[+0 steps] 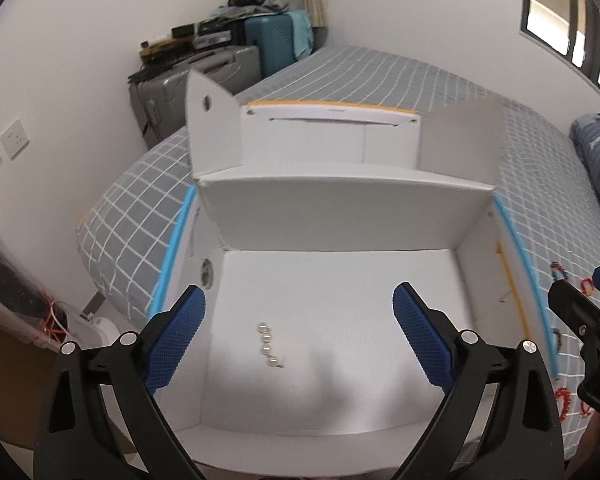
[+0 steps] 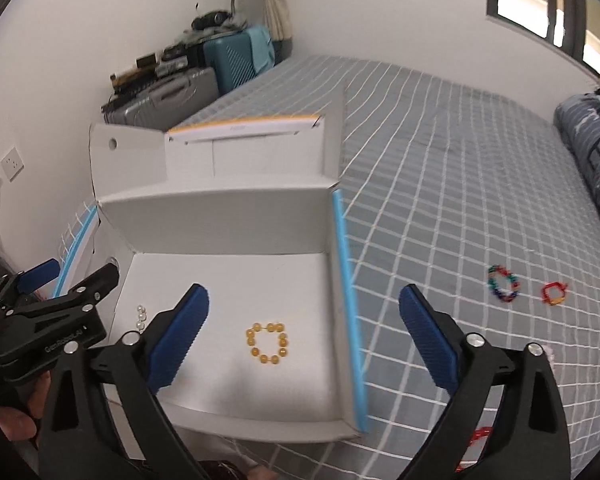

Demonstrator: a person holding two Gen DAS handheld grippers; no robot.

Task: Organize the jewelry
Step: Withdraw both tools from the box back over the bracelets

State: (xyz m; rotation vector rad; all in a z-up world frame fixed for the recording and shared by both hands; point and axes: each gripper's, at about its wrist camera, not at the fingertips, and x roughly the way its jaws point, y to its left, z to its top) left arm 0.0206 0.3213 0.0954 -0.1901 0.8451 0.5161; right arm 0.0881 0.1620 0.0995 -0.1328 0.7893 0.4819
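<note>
- Bracelets left on the bedspread: multicoloured one (image 2: 503,283), red-orange one (image 2: 554,293), both light, floppy, prone to slip
- I'd pinch across the beads
- My left gripper (image 1: 299,334) and right gripper (image 2: 303,335) both gape empty

A lived-in bedroom at home.
A bed (image 2: 440,168) in grey checked bedding fills the room; beyond its far corner, stacked suitcases (image 2: 188,84) line the wall.

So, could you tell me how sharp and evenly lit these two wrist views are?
Left wrist view: strong fisheye bending, the white box floor softly shadowed, the pearl string slightly blurred. Right wrist view: same bending, the amber bead bracelet fairly crisp, the multicoloured bracelet on the bed smeared.
</note>
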